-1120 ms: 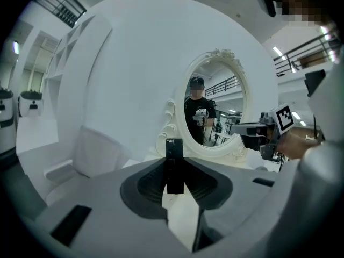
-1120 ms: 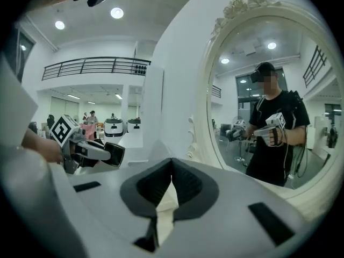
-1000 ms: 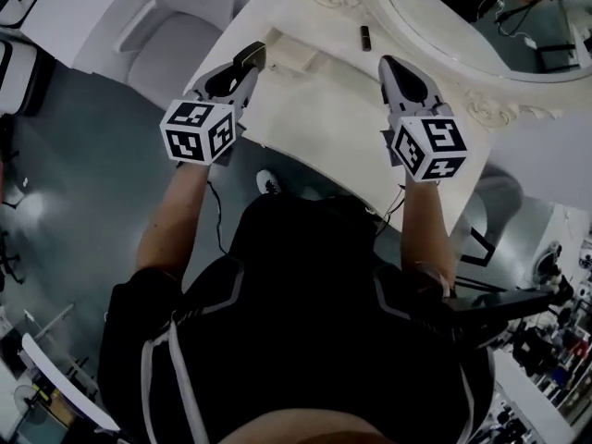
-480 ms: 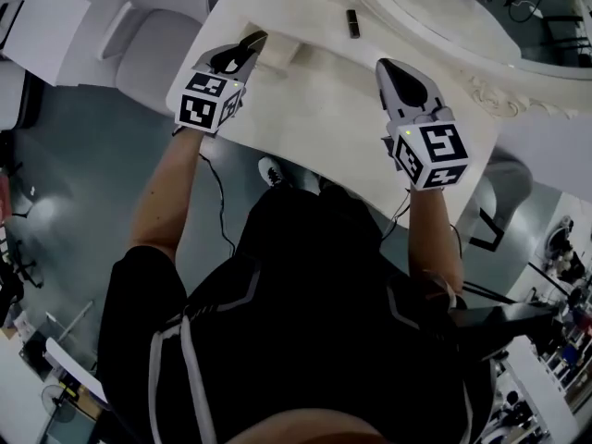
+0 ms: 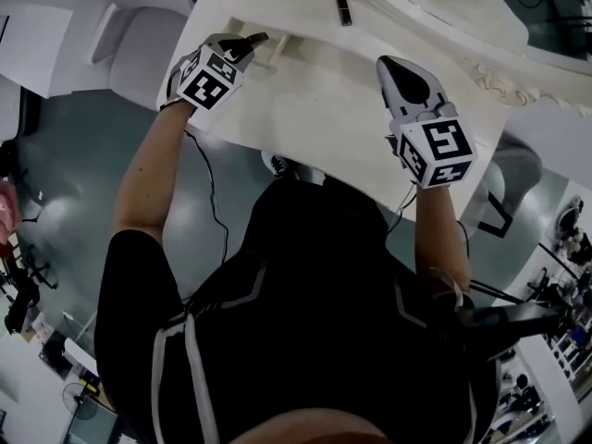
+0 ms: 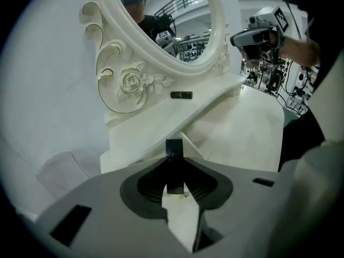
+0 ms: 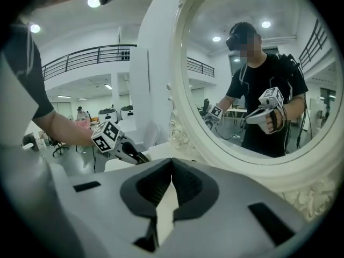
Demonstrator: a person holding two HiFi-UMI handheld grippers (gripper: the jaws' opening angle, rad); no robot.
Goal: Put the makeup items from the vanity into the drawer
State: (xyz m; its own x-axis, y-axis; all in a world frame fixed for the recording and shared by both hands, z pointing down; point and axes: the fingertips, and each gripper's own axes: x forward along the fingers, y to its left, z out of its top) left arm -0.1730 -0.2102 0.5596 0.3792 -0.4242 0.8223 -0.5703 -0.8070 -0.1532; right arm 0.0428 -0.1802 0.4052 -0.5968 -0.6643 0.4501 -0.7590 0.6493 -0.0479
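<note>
I had the left gripper (image 5: 251, 42) pinched tight on a dark tube (image 6: 173, 150), held by the drawer (image 5: 277, 54) at the left end of the vanity (image 5: 324, 100), second tube (image 5: 343, 9) lying near the mirror (image 6: 161, 20), right gripper (image 5: 390, 62) closed on nothing, hovering over the vanity's right

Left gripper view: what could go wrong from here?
1. The left gripper pinches the dark makeup item only by its lower end, upright; it may tip or slip out before it is inside the drawer.
2. The other dark tube lies close to the mirror frame; a gripper reaching for it could knock the frame or roll the tube away.
</note>
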